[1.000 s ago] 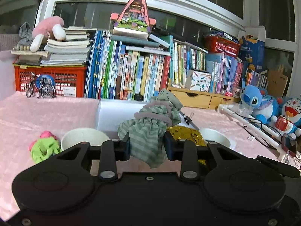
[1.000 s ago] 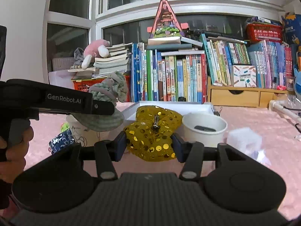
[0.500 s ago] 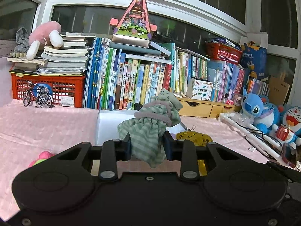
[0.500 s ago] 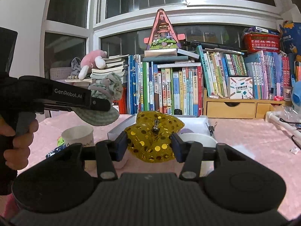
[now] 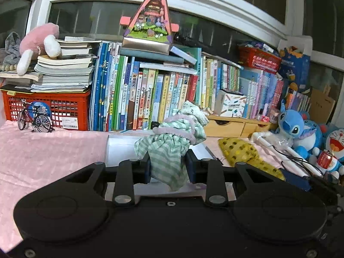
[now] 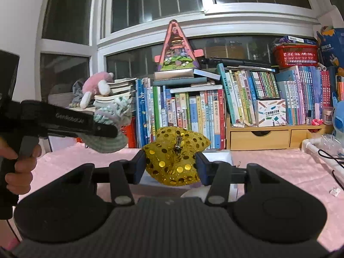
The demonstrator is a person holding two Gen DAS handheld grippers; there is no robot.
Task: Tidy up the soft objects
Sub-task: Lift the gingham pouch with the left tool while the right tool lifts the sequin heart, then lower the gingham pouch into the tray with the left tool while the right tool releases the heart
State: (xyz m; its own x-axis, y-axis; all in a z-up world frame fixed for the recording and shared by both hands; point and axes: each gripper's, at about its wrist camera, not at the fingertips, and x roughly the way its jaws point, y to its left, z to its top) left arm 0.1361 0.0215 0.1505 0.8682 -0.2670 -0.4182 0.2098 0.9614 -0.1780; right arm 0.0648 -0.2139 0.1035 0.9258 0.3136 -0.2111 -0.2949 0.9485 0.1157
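Observation:
My left gripper (image 5: 167, 167) is shut on a green checked cloth scrunchie (image 5: 172, 146) with a pink frill, held up above the pink table. It also shows in the right wrist view (image 6: 111, 116), at the left. My right gripper (image 6: 169, 167) is shut on a gold sequined bow (image 6: 176, 159), also seen from the left wrist view (image 5: 243, 152). A white open box (image 5: 120, 150) lies on the table below and beyond both grippers; its rim shows in the right wrist view (image 6: 217, 154).
A row of upright books (image 5: 150, 99) and a red crate (image 5: 53, 109) stand along the back under the window. A toy bicycle (image 5: 34, 118) stands at the left. Blue plush toys (image 5: 301, 129) and a white pipe (image 5: 279, 148) lie at the right. A white bowl (image 6: 200, 193) sits under my right gripper.
Both grippers have risen with their loads; the bowls and the green and pink toy on the table have dropped out of the left wrist view.

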